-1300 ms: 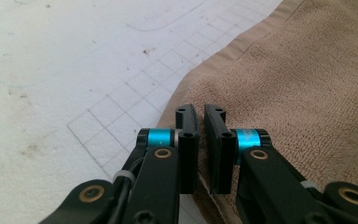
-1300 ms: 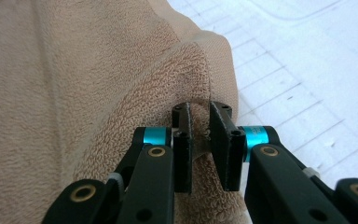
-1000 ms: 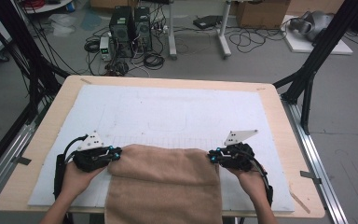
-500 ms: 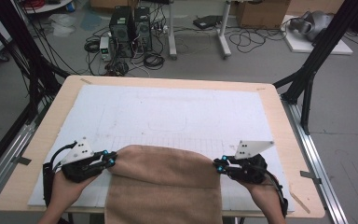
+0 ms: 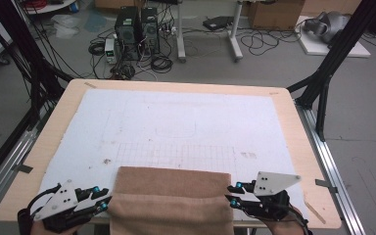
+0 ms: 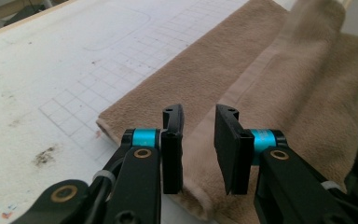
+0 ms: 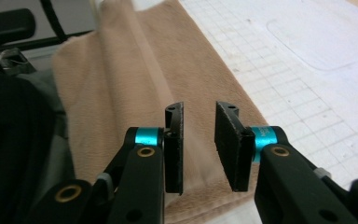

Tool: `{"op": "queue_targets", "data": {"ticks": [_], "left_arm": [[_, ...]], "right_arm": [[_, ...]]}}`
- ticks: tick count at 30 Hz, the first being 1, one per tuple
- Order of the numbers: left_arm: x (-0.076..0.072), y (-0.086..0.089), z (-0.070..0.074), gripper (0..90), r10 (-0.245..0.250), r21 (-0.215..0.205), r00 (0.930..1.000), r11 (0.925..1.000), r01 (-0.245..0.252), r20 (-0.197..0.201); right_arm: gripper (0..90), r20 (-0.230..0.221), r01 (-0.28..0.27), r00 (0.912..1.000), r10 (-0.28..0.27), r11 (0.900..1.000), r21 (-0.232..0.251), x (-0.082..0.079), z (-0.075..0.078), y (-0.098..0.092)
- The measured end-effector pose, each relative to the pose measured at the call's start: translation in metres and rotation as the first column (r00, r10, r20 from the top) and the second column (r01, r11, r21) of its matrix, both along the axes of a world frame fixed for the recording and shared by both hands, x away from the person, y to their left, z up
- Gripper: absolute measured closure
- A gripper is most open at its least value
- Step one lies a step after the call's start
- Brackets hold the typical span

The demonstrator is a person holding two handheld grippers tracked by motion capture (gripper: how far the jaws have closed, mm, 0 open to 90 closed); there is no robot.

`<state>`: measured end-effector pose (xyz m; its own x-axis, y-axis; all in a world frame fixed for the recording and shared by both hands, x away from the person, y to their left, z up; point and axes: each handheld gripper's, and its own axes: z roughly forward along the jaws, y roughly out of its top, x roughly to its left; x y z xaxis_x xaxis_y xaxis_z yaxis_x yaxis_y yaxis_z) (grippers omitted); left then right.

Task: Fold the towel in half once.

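Letting go of the brown towel [image 5: 171, 198] at my edge of the table [image 5: 49, 142].
My left gripper [image 5: 103, 199] and right gripper [image 5: 231, 195] have just been opening, jaws narrowly apart, nothing pinched between them.

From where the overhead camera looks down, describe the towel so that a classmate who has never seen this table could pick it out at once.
Start at the white gridded mat covering the wooden table. At its near edge, between the left gripper and right gripper, lies the towel, folded and draping over the edge. It is the one soft tan thing on the table.
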<state>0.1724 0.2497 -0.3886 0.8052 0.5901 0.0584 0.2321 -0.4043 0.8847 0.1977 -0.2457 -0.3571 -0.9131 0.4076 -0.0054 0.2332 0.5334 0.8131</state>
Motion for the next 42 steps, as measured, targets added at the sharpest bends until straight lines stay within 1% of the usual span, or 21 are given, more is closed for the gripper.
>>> {"op": "queue_targets", "data": {"ticks": [4,6,9,13,14,15,17,19,21,22,24,26,27,28,29,31,33,34,36,38,42], "left_arm": [[0.019,-0.006,-0.002,67.7,0.006,0.008,1.0,0.9999,-0.006,0.004],[0.034,-0.01,-0.006,66.2,0.019,0.005,0.9998,0.9998,-0.019,-0.003],[0.056,-0.014,-0.015,63.2,0.045,0.023,0.9987,0.9988,-0.044,-0.024],[0.085,-0.018,-0.033,59.1,0.083,0.037,0.9925,0.9961,-0.079,-0.09],[0.089,-0.019,-0.036,57.3,0.092,0.05,0.9908,0.9949,-0.088,-0.099],[0.096,-0.02,-0.04,55.6,0.103,0.069,0.9869,0.9931,-0.095,-0.124],[0.103,-0.021,-0.045,50.7,0.109,0.093,0.9819,0.9911,-0.096,-0.155],[0.109,-0.022,-0.049,46.7,0.101,0.104,0.9742,0.9912,-0.082,-0.202],[0.113,-0.023,-0.054,44.2,0.105,0.132,0.9688,0.9883,-0.076,-0.225],[0.114,-0.023,-0.055,44.0,0.103,0.128,0.9666,0.989,-0.074,-0.235],[0.115,-0.022,-0.055,47.4,0.088,0.108,0.963,0.9922,-0.062,-0.255],[0.115,-0.021,-0.055,51.4,0.08,0.102,0.9619,0.9932,-0.055,-0.262],[0.115,-0.021,-0.055,55.3,0.072,0.099,0.9616,0.994,-0.048,-0.265],[0.114,-0.022,-0.055,61.2,0.062,0.095,0.9616,0.9947,-0.037,-0.267],[0.114,-0.023,-0.055,65.7,0.056,0.097,0.9633,0.9948,-0.031,-0.263],[0.112,-0.024,-0.053,75.0,0.054,0.109,0.9682,0.9937,-0.028,-0.244],[0.11,-0.027,-0.052,80.7,0.063,0.123,0.9723,0.9918,-0.036,-0.225],[0.109,-0.028,-0.05,82.0,0.074,0.13,0.9771,0.9904,-0.049,-0.199],[0.11,-0.028,-0.046,83.4,0.093,0.129,0.9813,0.9891,-0.071,-0.169],[0.114,-0.028,-0.04,83.9,0.122,0.099,0.9838,0.9891,-0.11,-0.131],[0.132,-0.03,-0.025,84.2,0.174,0.086,0.9808,0.9823,-0.166,-0.088]], "right_arm": [[65.8,-0.001,0.035,0.9994,-0.035,0.999,-0.039,0.016,-0.011,0.004],[62.6,-0.021,0.055,0.9982,-0.056,0.998,-0.037,0.027,-0.019,0.003],[58.1,-0.042,0.081,0.9957,-0.083,0.996,-0.039,0.042,-0.031,0.004],[52.5,-0.053,0.12,0.9909,-0.124,0.99,-0.072,0.058,-0.046,0.002],[51.4,-0.062,0.138,0.9878,-0.143,0.987,-0.078,0.063,-0.051,0.001],[50.7,-0.078,0.143,0.9859,-0.149,0.987,-0.076,0.066,-0.054,-0.001],[47.4,-0.106,0.152,0.9815,-0.159,0.986,-0.072,0.073,-0.063,-0.003],[42.6,-0.133,0.156,0.9774,-0.164,0.985,-0.074,0.078,-0.07,-0.002],[41.5,-0.137,0.157,0.9762,-0.168,0.983,-0.09,0.081,-0.076,0.0],[40.7,-0.147,0.155,0.9747,-0.168,0.983,-0.098,0.083,-0.08,0.001],[41.1,-0.17,0.152,0.971,-0.168,0.983,-0.105,0.086,-0.085,0.002],[43.0,-0.175,0.152,0.9704,-0.166,0.984,-0.092,0.087,-0.087,0.001],[46.4,-0.183,0.154,0.9688,-0.168,0.984,-0.087,0.088,-0.087,0.0],[53.8,-0.182,0.148,0.9699,-0.162,0.985,-0.088,0.088,-0.086,0.0],[58.8,-0.201,0.121,0.9701,-0.135,0.989,-0.081,0.089,-0.086,0.0],[70.4,-0.201,0.104,0.9723,-0.119,0.991,-0.085,0.089,-0.085,0.002],[78.8,-0.202,0.075,0.9749,-0.094,0.992,-0.1,0.089,-0.082,0.005],[81.6,-0.193,0.069,0.9771,-0.089,0.991,-0.112,0.09,-0.08,0.006],[83.1,-0.177,0.071,0.9799,-0.092,0.99,-0.124,0.091,-0.075,0.008],[83.4,-0.153,0.088,0.9825,-0.107,0.988,-0.126,0.096,-0.069,0.008],[83.7,-0.115,0.127,0.9836,-0.14,0.985,-0.114,0.112,-0.057,0.01]]}}
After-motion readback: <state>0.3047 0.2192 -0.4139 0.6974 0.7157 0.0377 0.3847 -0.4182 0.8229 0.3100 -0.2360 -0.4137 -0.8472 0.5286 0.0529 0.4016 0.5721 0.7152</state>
